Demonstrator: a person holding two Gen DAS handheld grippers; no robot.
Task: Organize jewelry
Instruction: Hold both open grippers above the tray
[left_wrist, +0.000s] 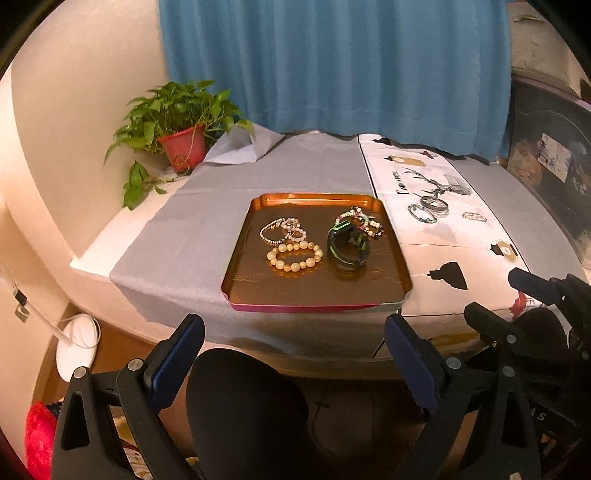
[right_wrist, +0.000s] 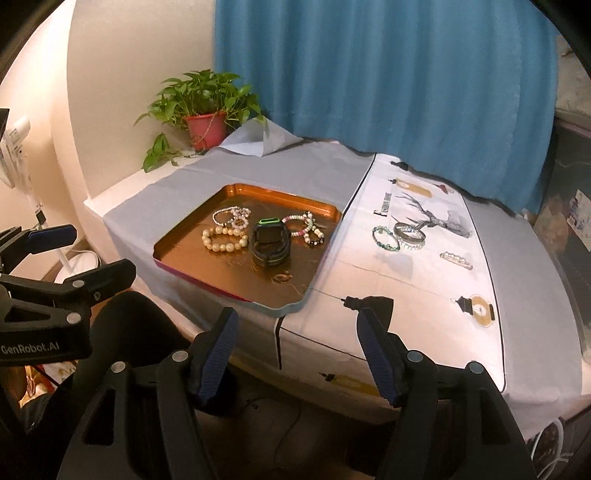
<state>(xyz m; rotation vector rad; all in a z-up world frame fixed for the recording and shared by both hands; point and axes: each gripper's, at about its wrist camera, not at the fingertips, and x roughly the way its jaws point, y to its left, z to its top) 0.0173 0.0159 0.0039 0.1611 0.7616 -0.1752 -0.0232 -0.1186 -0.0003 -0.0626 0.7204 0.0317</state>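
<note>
Our left tongs (left_wrist: 293, 354) and right tongs (right_wrist: 299, 347) gape empty (the right set is widening), held back off the bench (left_wrist: 177, 236). Bracelets and a watch (left_wrist: 347, 247) fill the tray (left_wrist: 314, 299); three bracelets (right_wrist: 399, 236) wait beside it.

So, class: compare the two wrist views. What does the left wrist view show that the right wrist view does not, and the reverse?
Only the left wrist view shows the red cloth on the floor at lower left.

Only the right wrist view shows the "GenRobot.AI" lettering on the left tongs.

Both share the copper tray with the large cream bead bracelet and black-and-green watch, the loose pieces on the white printed cloth, the potted plant and the blue curtain. Both tongs are open and empty.
</note>
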